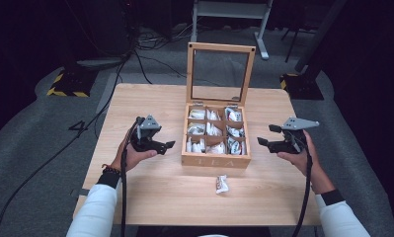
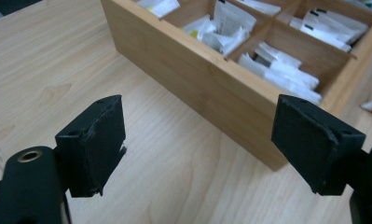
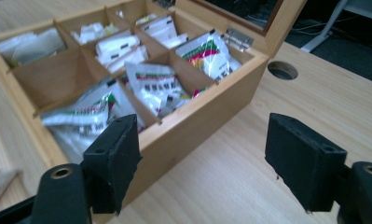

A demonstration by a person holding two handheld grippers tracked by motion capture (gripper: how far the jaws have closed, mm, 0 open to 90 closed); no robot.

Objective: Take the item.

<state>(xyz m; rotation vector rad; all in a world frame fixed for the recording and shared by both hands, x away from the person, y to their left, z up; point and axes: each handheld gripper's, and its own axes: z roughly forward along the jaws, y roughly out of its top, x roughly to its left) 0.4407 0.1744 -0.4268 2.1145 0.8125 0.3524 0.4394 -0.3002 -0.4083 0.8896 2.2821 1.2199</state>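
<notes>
Wooden tea box [image 1: 215, 159] sits mid-frame between two empty, wide-open tools, left gripper [image 1: 168, 146] and right gripper [image 1: 261, 142], with a loose sachet [image 1: 221, 184] lower centre, slightly nearer the right.

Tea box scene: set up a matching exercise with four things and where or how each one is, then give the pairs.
Things:
1. tea box
2. lid
3. loose packet
4. right gripper

States:
A. lying alone on the table, in front of the box
B. standing upright, swung open
C. open, nothing between its jaws
D. divided into compartments with packets inside

Pairs: 1-D, 2-B, 3-A, 4-C
</notes>
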